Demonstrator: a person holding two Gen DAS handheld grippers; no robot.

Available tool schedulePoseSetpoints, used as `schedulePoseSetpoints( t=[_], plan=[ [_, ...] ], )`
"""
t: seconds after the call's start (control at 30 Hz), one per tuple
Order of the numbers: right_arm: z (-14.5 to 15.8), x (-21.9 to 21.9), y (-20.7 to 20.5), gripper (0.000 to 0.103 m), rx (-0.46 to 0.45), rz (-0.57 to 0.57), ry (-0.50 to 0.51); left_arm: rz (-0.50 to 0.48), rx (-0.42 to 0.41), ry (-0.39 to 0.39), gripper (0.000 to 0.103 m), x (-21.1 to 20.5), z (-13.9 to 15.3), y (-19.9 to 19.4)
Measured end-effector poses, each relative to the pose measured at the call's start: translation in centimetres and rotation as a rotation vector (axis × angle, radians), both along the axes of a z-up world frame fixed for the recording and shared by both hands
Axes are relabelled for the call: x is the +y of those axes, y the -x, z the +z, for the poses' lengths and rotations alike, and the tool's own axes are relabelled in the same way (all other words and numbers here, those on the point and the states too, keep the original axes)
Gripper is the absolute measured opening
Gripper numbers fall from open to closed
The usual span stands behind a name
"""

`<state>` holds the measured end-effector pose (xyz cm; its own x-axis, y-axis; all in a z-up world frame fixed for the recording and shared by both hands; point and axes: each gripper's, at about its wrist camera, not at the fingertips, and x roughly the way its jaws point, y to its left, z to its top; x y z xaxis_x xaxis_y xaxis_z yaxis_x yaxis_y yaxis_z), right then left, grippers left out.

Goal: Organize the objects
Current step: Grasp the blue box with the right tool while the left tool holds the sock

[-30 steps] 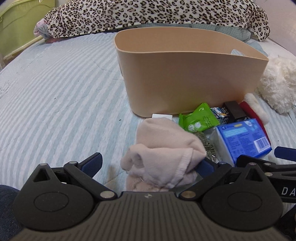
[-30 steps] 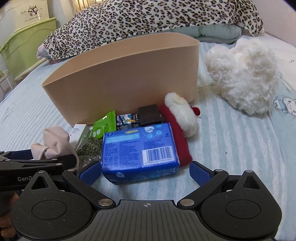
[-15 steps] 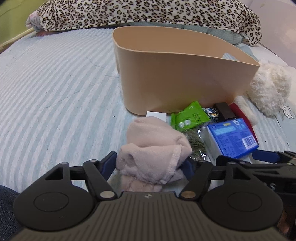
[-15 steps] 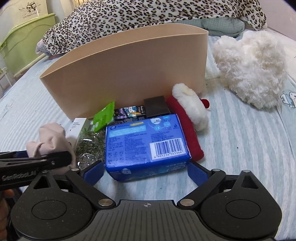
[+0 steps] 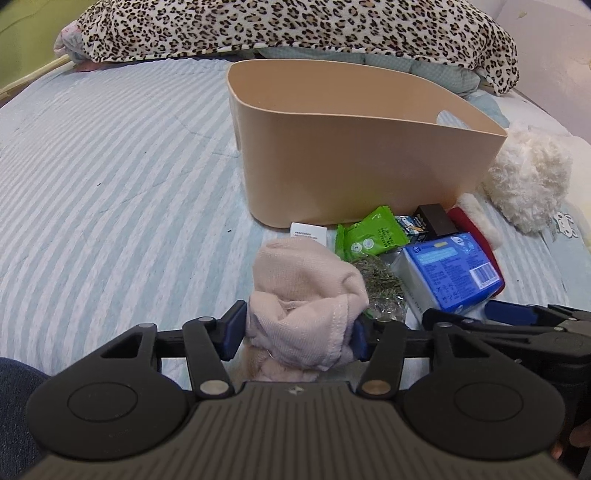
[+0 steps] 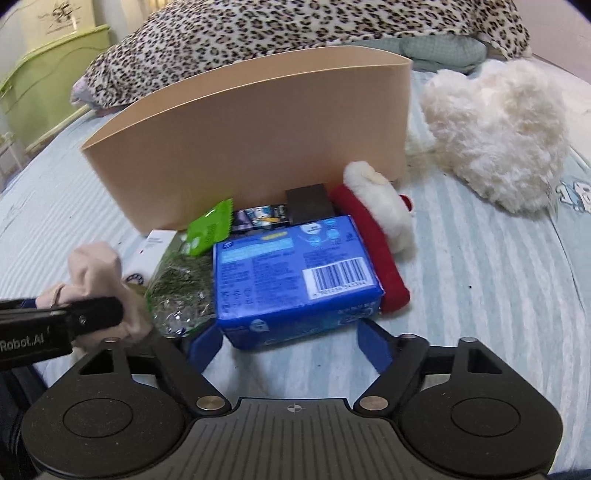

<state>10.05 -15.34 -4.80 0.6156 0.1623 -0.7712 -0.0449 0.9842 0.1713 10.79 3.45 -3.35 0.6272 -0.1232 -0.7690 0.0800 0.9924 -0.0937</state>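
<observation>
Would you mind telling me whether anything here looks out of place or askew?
Yes: the beige bin looks empty as far as visible, while the items sit heaped on the bed in front of it. The green packet leans tilted on the pile, and the pink cloth is crumpled between the left gripper's fingers.

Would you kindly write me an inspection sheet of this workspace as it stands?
Surface: striped bedspread.
Job's things: beige bin, upright, nothing visible inside; pink cloth; blue pack; green packet; bag of dried herbs; white box; red and white plush; dark box.
Clutter: white fluffy toy.
Grippers: left gripper shut on the pink cloth; right gripper open, straddling the blue pack.
Cables: nothing seen.
Surroundings: leopard blanket; green container.
</observation>
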Motion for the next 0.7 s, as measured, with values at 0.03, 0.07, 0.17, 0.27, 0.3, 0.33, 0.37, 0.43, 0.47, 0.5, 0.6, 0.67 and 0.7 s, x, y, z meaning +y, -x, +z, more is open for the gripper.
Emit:
schedulePoseSetpoints(
  t=[0.03,0.07,0.17,0.27,0.3,0.33,0.37,0.43,0.47,0.5,0.6,0.67,0.7],
  plan=[
    [-0.1,-0.3,-0.3,0.088,0.001,-0.008,-0.011,0.001,0.001,-0.001,0.058,0.0,-0.1,0.0],
    [-0.2,-0.5,-0.5,0.088,0.0,-0.014,-0.018,0.001,0.001,-0.003,0.058,0.0,-0.2,0.0],
    [-0.7,-0.5,-1.5,0.093,0.002,-0.044,0.003,-0.003,-0.003,-0.012,0.058,0.0,-0.3,-0.1],
    [-1.1,-0.9,-2.1,0.095,0.007,-0.058,-0.011,-0.001,0.0,-0.01,0.058,0.1,-0.5,-0.2],
    [-1.1,-0.9,-2.1,0.093,0.005,-0.06,-0.018,0.0,0.0,-0.009,0.058,0.1,-0.5,-0.3],
    [-1.2,-1.0,-2.1,0.092,-0.001,-0.058,-0.017,0.0,-0.001,-0.009,0.058,0.1,-0.5,-0.3],
    [-1.2,-0.9,-2.1,0.089,-0.006,-0.053,-0.013,-0.001,-0.002,-0.009,0.058,0.1,-0.5,-0.3],
    [-1.0,-0.7,-2.0,0.08,-0.017,-0.045,-0.004,-0.005,-0.004,-0.01,0.057,0.0,-0.4,-0.2],
    [-0.9,-0.7,-1.9,0.071,-0.019,-0.041,-0.005,-0.009,-0.005,-0.011,0.057,0.0,-0.3,-0.1],
    [-0.8,-0.5,-1.8,0.061,-0.021,-0.038,-0.008,-0.01,-0.007,-0.011,0.056,0.0,-0.3,0.0],
    [-0.5,-0.3,-1.6,0.052,-0.037,-0.028,0.0,-0.006,-0.009,-0.004,0.056,0.1,0.0,0.2],
    [-0.5,-0.3,-1.5,0.052,-0.041,-0.025,0.001,-0.002,-0.01,-0.006,0.056,0.1,0.2,0.2],
    [-0.5,-0.4,-1.5,0.057,-0.037,-0.023,-0.002,-0.001,-0.01,-0.008,0.056,0.1,0.2,0.2]
  ],
)
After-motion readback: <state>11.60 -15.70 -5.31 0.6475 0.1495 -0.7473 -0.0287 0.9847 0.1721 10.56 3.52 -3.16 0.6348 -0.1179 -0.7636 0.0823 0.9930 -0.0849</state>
